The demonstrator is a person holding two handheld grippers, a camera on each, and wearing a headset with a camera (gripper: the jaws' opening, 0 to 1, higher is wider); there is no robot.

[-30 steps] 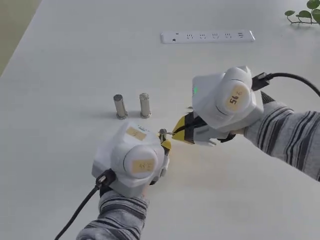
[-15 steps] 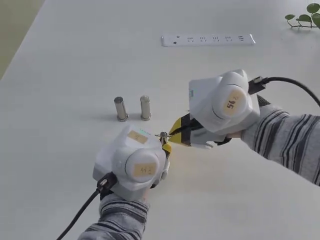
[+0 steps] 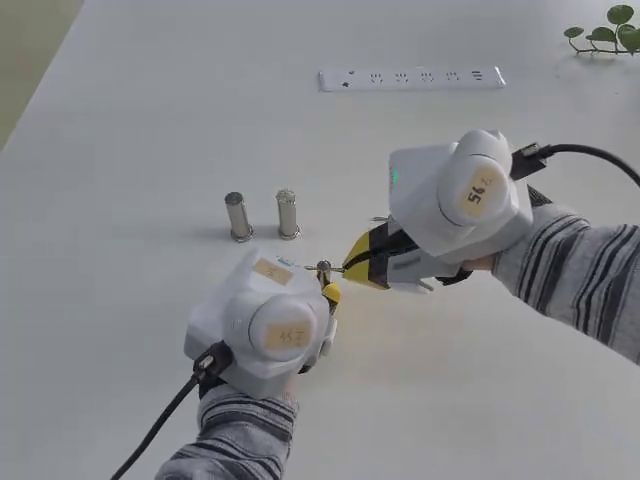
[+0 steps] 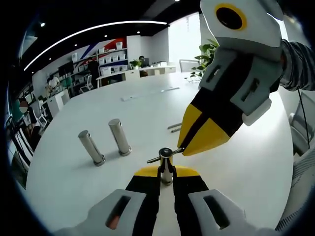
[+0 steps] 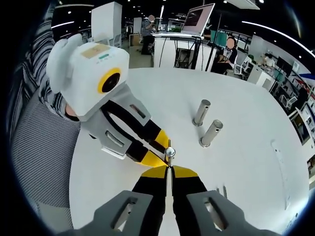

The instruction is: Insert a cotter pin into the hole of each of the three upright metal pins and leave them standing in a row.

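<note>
My left gripper (image 3: pixel 328 288) is shut on the shaft of a short metal pin (image 4: pixel 166 167) and holds it upright, just above the table. A thin cotter pin (image 4: pixel 156 158) runs through the hole near its head, with its end poking out on the far side. My right gripper (image 3: pixel 348 268) comes in from the right, shut on the cotter pin's other end (image 5: pixel 169 167), yellow tips almost against the pin's head (image 5: pixel 170 152). Two more metal pins (image 3: pixel 238 215) (image 3: pixel 288 213) stand side by side behind the left gripper.
A couple of spare cotter pins (image 4: pixel 174 128) lie on the white table (image 3: pixel 140 130) just beyond the grippers. At the far edge lies a white power strip (image 3: pixel 410 77), and plant leaves (image 3: pixel 605 30) sit at the far right corner.
The cotter pin has slid further through the held pin's hole; its tip now sticks out on the left side. The right gripper has shifted and rolled slightly. The two standing pins have not moved.
</note>
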